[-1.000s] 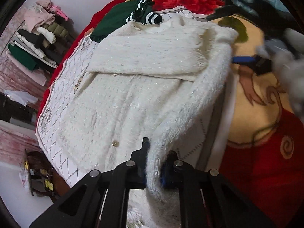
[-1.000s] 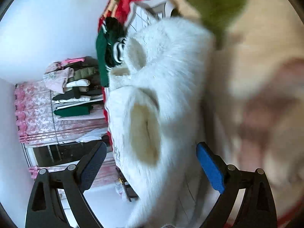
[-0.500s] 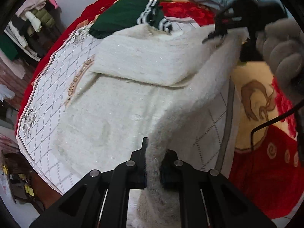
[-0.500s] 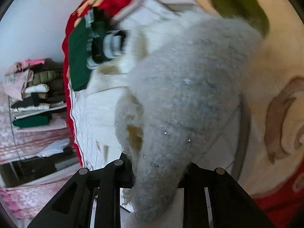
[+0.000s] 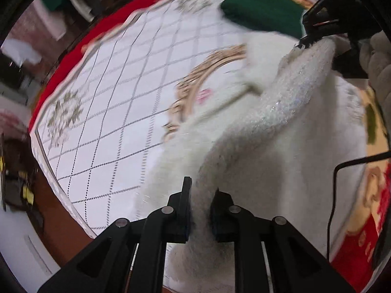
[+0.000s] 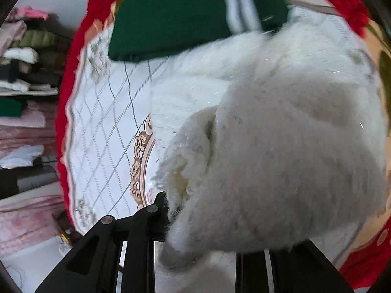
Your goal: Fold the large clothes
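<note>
A fluffy white knitted garment [image 5: 281, 112] lies on a white quilted cloth [image 5: 110, 97] on the bed. My left gripper [image 5: 201, 195] points down at the near edge; a thick fold of the garment runs up between its pads, which press on it while the jaws start opening. The lifted edge stretches to my right gripper [image 5: 325, 44] at the top right, shut on the far end. In the right wrist view the garment [image 6: 293, 122] bulges over the right gripper [image 6: 202, 219] and hides one of its fingers.
A folded dark green garment [image 6: 171, 17] with white stripes lies at the cloth's far end. A red and yellow blanket [image 5: 361, 232] covers the bed on the right. A clothes pile [image 6: 24, 61] sits beyond the bed. A black cable [image 5: 334, 183] hangs at the right, near a grey fluffy sleeve [image 5: 376, 56].
The right gripper went from open to shut on the garment's far edge. Both grippers then carried the raised edge leftwards, over the rest of the garment.
</note>
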A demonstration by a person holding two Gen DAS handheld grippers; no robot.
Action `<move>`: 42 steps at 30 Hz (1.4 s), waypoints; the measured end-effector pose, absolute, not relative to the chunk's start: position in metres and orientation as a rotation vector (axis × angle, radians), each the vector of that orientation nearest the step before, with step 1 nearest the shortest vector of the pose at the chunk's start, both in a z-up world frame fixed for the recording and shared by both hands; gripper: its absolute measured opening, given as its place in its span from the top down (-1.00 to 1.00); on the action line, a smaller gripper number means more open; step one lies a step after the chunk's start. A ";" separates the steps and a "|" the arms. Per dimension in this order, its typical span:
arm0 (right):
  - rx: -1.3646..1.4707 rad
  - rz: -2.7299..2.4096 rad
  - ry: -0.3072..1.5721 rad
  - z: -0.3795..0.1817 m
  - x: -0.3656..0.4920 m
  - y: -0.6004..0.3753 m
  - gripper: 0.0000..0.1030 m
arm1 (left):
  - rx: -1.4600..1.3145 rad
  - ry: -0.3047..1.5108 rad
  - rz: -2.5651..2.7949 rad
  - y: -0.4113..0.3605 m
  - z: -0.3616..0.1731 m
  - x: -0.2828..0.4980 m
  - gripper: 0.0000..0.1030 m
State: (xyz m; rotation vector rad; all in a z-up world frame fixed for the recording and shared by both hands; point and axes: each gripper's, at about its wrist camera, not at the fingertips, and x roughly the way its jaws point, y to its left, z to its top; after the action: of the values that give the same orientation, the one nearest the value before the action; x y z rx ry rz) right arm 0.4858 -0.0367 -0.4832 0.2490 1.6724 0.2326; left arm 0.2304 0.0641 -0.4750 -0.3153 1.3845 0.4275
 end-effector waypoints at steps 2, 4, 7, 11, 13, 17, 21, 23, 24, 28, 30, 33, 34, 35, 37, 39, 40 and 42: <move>0.215 0.211 1.706 -0.508 0.487 -0.019 0.50 | -0.355 1.417 0.456 0.084 -0.497 0.227 0.73; 0.177 0.198 1.730 -0.527 0.487 -0.007 0.47 | -0.403 1.431 0.457 0.096 -0.506 0.223 0.72; 0.145 0.218 1.751 -0.534 0.489 0.003 0.11 | -0.472 1.437 0.444 0.109 -0.514 0.222 0.71; 0.341 0.435 1.758 -0.519 0.497 -0.004 -0.38 | -0.567 1.427 0.473 0.125 -0.516 0.208 0.29; 0.458 0.548 1.753 -0.512 0.501 -0.019 -0.38 | -0.586 1.448 0.516 0.135 -0.517 0.197 -0.33; 0.611 0.617 1.659 -0.485 0.509 -0.083 -0.38 | -0.567 1.431 0.575 0.140 -0.499 0.189 -0.60; 0.539 0.419 1.549 -0.476 0.514 -0.169 -0.38 | -0.474 1.385 0.570 0.124 -0.489 0.212 -0.66; 0.532 0.341 1.549 -0.493 0.518 -0.197 -0.38 | -0.434 1.397 0.567 0.119 -0.503 0.228 -0.66; 0.531 0.317 1.555 -0.508 0.521 -0.209 -0.38 | -0.401 1.403 0.580 0.117 -0.516 0.235 -0.66; 0.586 0.358 1.612 -0.571 0.534 -0.217 -0.38 | -0.389 1.481 0.592 0.125 -0.566 0.244 -0.74; 0.665 0.421 1.626 -0.603 0.539 -0.208 -0.47 | -0.411 1.467 0.590 0.132 -0.568 0.243 -0.83; 0.687 0.435 1.565 -0.606 0.541 -0.202 0.01 | -0.385 1.468 0.582 0.135 -0.565 0.244 -0.90; 0.691 0.425 1.563 -0.605 0.540 -0.203 0.11 | -0.370 1.467 0.578 0.135 -0.564 0.245 -0.90; 0.706 0.403 1.550 -0.602 0.536 -0.206 0.28 | -0.356 1.468 0.574 0.136 -0.564 0.247 -0.90; 0.751 0.354 1.530 -0.596 0.526 -0.214 0.45 | -0.328 1.472 0.568 0.135 -0.561 0.248 -0.90; 0.787 0.296 1.510 -0.586 0.511 -0.227 0.61 | -0.288 1.471 0.564 0.137 -0.555 0.256 -0.90; 0.797 0.265 1.501 -0.579 0.500 -0.235 0.65 | -0.271 1.466 0.562 0.137 -0.550 0.256 -0.90; 0.826 0.206 1.494 -0.571 0.478 -0.251 0.74 | -0.244 1.452 0.550 0.138 -0.536 0.257 -0.90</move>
State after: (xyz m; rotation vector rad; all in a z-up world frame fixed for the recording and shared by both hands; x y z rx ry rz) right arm 0.4782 -0.2509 -0.5709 0.8263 1.4940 0.2063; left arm 0.2565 0.1378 -0.5356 -0.2442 1.4516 0.5505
